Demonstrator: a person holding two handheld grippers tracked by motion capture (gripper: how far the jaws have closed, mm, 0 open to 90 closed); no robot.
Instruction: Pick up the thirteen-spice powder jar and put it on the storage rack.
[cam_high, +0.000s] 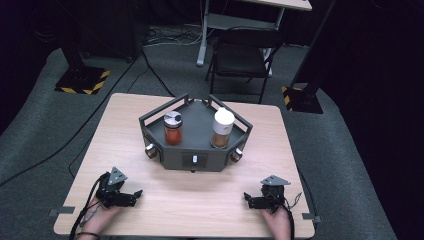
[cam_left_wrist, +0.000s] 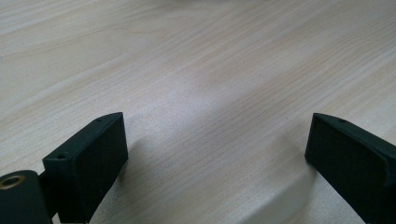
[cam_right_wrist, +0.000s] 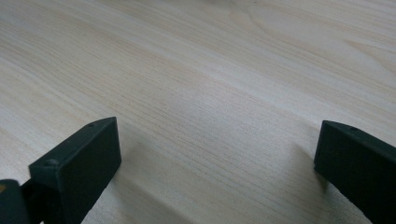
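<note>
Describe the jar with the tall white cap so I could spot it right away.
On the pale wooden table stands a dark grey railed tray. The clear jar of brown powder stands on its right side. Its neighbour, the clear jar of red powder, has a flat silver lid; this one wears a tall white cap.

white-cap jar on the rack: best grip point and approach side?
Probably grip the white-cap jar on its glass body just under the cap, coming from above and the near side with the right gripper, which is open and nearer. The jar stands upright on the right of the grey rack, whose raised rail blocks a low side approach. The other jar stands well apart, leaving jaw room.
</note>
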